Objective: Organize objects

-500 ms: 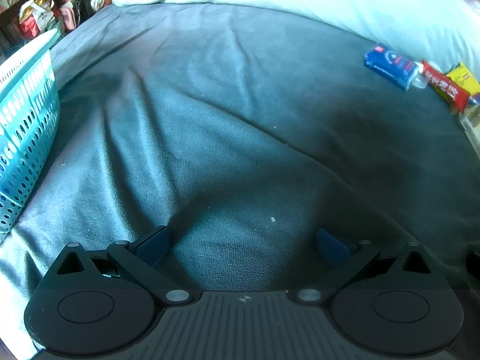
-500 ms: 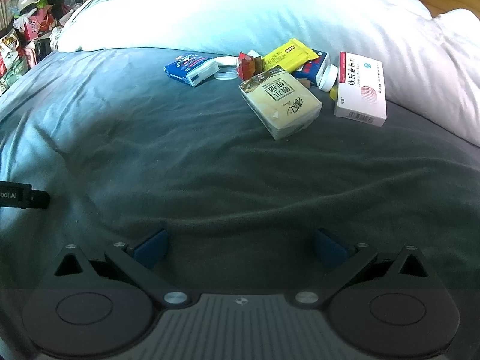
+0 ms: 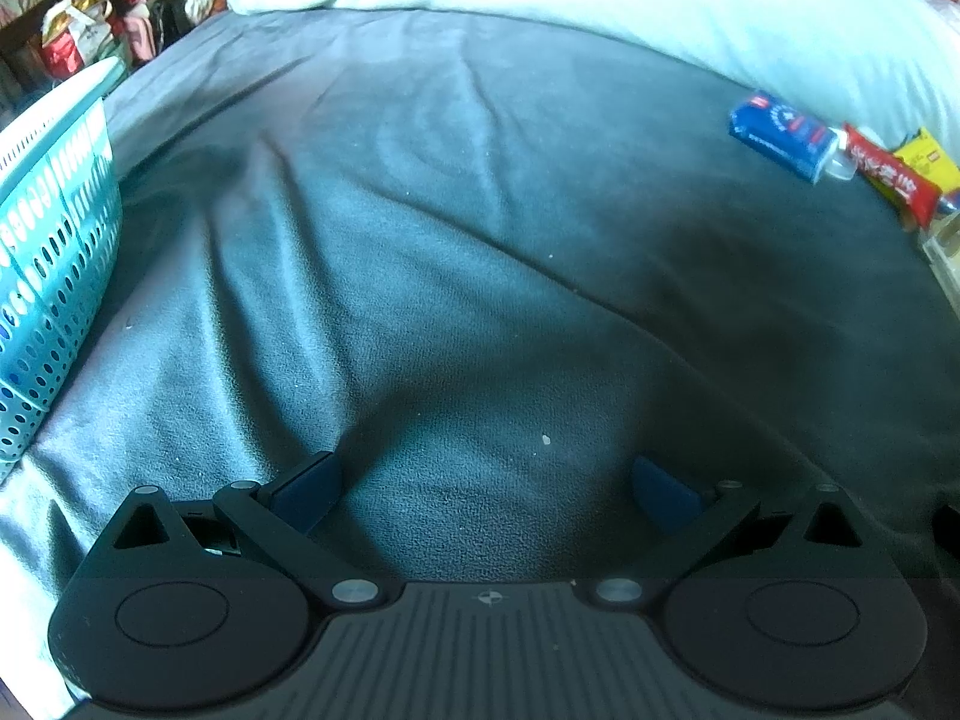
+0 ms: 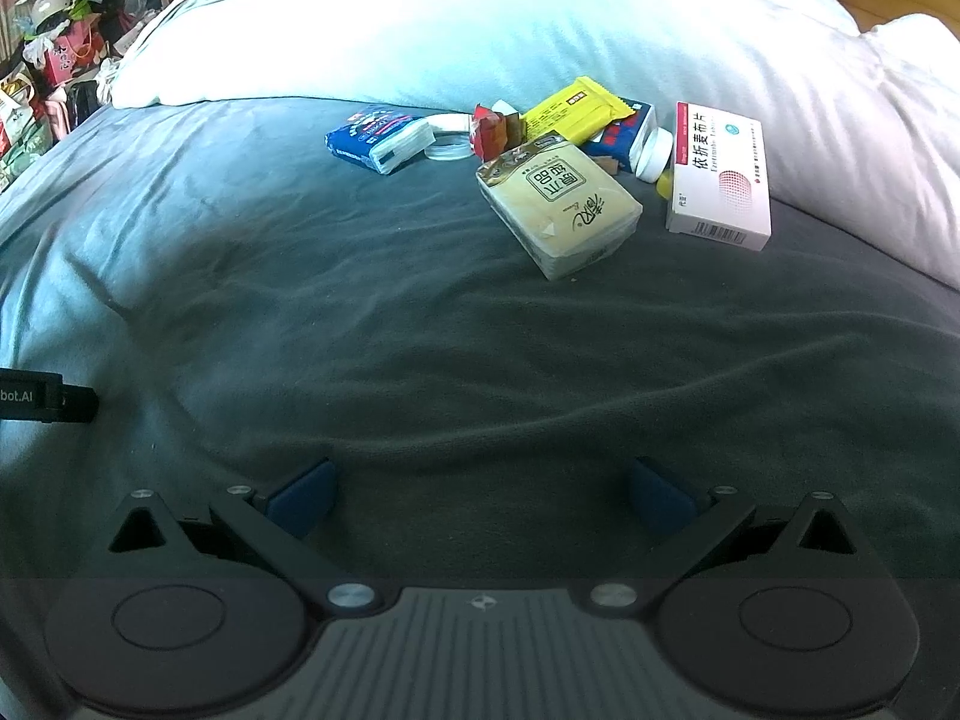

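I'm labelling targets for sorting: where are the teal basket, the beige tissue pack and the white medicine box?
teal basket (image 3: 54,276): left wrist view, on its perforated side wall.
beige tissue pack (image 4: 558,204): right wrist view, on its top face.
white medicine box (image 4: 720,174): right wrist view, on its printed front face.

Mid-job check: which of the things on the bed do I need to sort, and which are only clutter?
For the job:
- blue tissue pack
- beige tissue pack
- yellow snack packet
- red wrapper
- white medicine box
- white-capped bottle
- teal basket

Just lying about:
- white pillows
- bags on the floor
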`<state>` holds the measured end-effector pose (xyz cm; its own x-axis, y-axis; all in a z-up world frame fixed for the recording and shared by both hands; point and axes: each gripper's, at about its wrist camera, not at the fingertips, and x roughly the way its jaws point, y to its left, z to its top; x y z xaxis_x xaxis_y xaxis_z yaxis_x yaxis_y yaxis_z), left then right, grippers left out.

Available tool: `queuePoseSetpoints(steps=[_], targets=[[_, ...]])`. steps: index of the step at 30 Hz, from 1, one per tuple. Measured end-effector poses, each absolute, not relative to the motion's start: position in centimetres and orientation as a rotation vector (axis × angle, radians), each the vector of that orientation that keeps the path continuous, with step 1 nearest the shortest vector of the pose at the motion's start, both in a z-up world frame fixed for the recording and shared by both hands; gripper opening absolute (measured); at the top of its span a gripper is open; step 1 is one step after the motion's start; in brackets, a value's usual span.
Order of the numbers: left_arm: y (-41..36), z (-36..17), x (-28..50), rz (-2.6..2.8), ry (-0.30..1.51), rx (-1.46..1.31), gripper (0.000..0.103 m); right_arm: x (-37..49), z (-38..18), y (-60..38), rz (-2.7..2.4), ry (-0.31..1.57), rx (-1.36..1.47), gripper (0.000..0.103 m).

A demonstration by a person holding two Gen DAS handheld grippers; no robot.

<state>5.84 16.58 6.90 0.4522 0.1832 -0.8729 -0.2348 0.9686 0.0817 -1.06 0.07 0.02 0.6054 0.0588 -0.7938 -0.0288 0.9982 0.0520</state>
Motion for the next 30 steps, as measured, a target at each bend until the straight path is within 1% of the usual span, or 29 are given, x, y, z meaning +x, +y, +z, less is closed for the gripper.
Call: queuePoseSetpoints(steps=[30], targets=[[16.63, 6.79, 6.09, 0.260, 1.072, -0.055, 0.103, -1.10, 0.00, -0.02, 0.052, 0.922, 0.037, 0.103]])
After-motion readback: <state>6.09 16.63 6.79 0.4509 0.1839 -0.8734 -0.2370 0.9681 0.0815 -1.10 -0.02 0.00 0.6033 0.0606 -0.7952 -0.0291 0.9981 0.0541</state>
